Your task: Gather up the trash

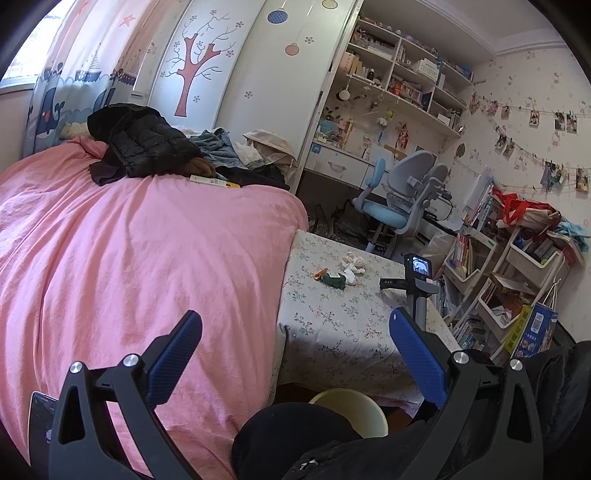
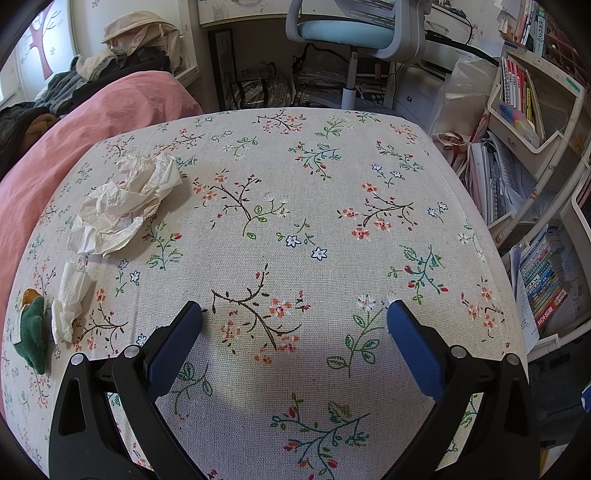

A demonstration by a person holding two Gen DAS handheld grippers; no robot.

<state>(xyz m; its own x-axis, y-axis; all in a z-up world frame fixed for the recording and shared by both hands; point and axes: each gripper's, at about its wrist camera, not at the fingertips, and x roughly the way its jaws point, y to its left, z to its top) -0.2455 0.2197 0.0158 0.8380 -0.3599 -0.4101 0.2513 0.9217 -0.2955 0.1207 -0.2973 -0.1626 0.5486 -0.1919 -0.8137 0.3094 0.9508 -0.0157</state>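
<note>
Trash lay in a loose cluster well to the left of the right gripper (image 2: 294,314), whose blue ribbed jaws stood wide apart and held nothing, hovering just above the floral tablecloth (image 2: 332,177). Farthest ahead and left of those jaws sat a large crumpled paper wad (image 2: 125,201), creased and puffy; nearer, just left of the left jaw, lay a thin twisted tissue (image 2: 70,299), and beside it, almost at the cloth's left edge, a green fuzzy scrap (image 2: 33,332) with an orange piece (image 2: 29,295) touching its top. Directly between and ahead of the jaws the woven cloth was bare, giving open room up to the far edge, beyond which stood a blue swivel chair (image 2: 343,33). Right of the jaws the cloth dropped off toward white shelves crammed with books (image 2: 546,288). The pink bedspread (image 2: 44,166) pressed against the table's left side. The left gripper (image 1: 295,325) hung farther back, jaws likewise spread wide and empty, its left jaw over the pink bedspread (image 1: 129,258) and its right over the table's near corner; the same trash cluster (image 1: 341,271) lay ahead between them, with the right gripper's body (image 1: 415,280) just right of it. Below the jaws sat a round pale yellow bin (image 1: 354,406), partly hidden by dark clothing (image 1: 295,439).
</note>
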